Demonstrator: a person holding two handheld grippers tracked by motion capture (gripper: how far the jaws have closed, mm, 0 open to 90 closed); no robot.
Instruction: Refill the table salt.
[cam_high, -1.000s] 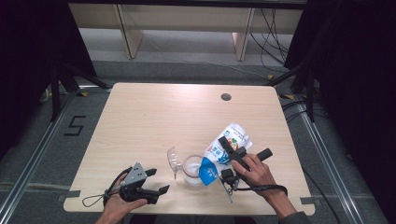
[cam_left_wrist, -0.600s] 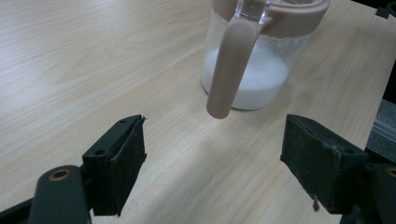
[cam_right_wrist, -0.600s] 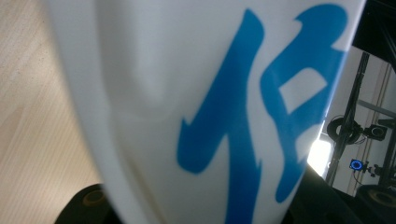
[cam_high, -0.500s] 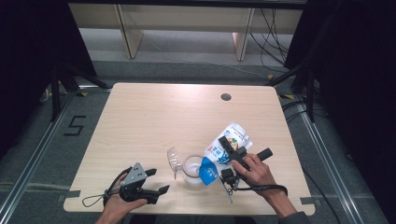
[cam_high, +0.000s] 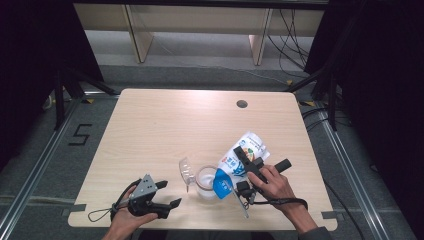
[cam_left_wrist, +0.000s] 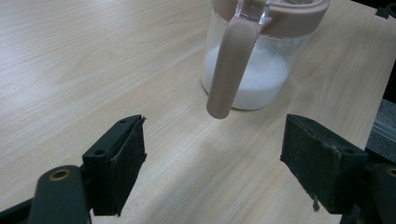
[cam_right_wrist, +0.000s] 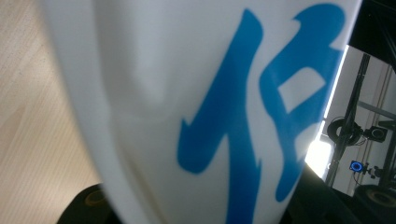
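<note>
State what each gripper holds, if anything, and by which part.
The right gripper holds the white and blue pouch by its middle, tipped over the jar. The left gripper holds nothing; its jaws stand open.

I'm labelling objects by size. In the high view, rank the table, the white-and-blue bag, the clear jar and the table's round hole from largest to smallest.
1. Table
2. White-and-blue bag
3. Clear jar, its open lid included
4. Round hole
</note>
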